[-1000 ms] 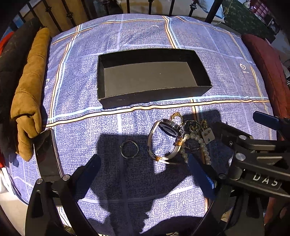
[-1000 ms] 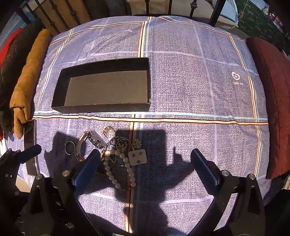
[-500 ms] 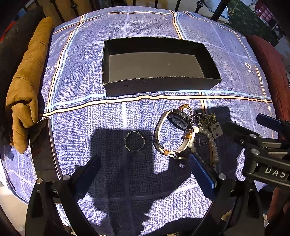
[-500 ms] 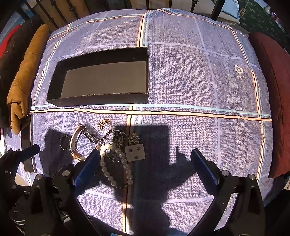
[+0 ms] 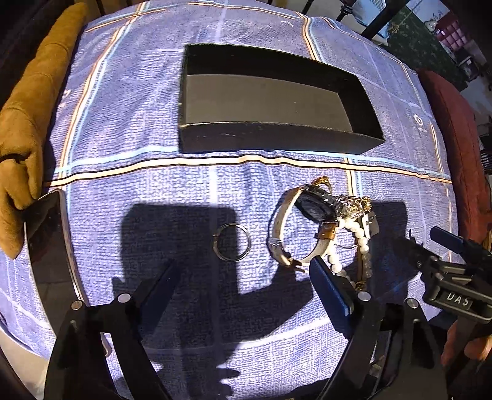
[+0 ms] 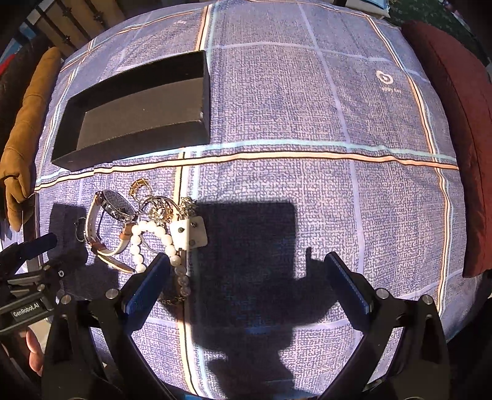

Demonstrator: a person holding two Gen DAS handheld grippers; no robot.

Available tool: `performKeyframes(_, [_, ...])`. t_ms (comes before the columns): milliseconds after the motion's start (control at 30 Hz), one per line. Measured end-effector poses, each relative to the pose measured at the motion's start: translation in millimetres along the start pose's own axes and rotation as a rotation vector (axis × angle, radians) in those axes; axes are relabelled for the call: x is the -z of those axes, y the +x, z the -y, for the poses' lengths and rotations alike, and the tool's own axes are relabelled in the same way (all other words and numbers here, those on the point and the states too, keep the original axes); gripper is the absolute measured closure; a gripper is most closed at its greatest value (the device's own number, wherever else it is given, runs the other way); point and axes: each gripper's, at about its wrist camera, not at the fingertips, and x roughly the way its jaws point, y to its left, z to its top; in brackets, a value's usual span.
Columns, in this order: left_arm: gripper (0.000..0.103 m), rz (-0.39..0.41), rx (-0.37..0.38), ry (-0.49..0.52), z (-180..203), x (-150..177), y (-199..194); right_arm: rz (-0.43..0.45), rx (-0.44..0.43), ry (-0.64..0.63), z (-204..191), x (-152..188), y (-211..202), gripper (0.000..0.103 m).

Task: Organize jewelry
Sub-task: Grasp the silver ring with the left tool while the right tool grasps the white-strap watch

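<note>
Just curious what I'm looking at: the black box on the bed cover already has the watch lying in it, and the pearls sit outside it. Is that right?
Not quite. The black box holds nothing; the left wrist view shows its bare floor. The watch lies on the bed cover beside the pearls, outside the box.

Sunlit blue plaid bedspread (image 6: 307, 107), dark metal bed rails (image 6: 70, 18) behind, maroon cushion (image 6: 455, 123) alongside.
</note>
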Motion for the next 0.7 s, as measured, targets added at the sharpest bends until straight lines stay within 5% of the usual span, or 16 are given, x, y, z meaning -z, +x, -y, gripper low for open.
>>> performKeyframes(133, [0.031, -0.003, -0.057, 0.091, 16.3, -8.1, 12.0, -0.002, -0.014, -0.001, 2.1, 2.9, 1.8, 0.005])
performKeyframes(300, [0.032, 0.024, 0.007, -0.018, -17.5, -4.1, -3.4, 0.036, -0.015, -0.031, -2.4, 5.4, -3.9, 0.005])
performKeyframes(500, [0.044, 0.020, -0.052, -0.035, -35.9, -6.5, 5.8, 0.021, -0.037, -0.030, -4.0, 9.2, -2.2, 0.005])
performKeyframes(700, [0.072, 0.021, -0.082, 0.052, -10.1, -11.4, 15.5, -0.006, -0.058, -0.049, -15.2, 14.5, 3.8, 0.029])
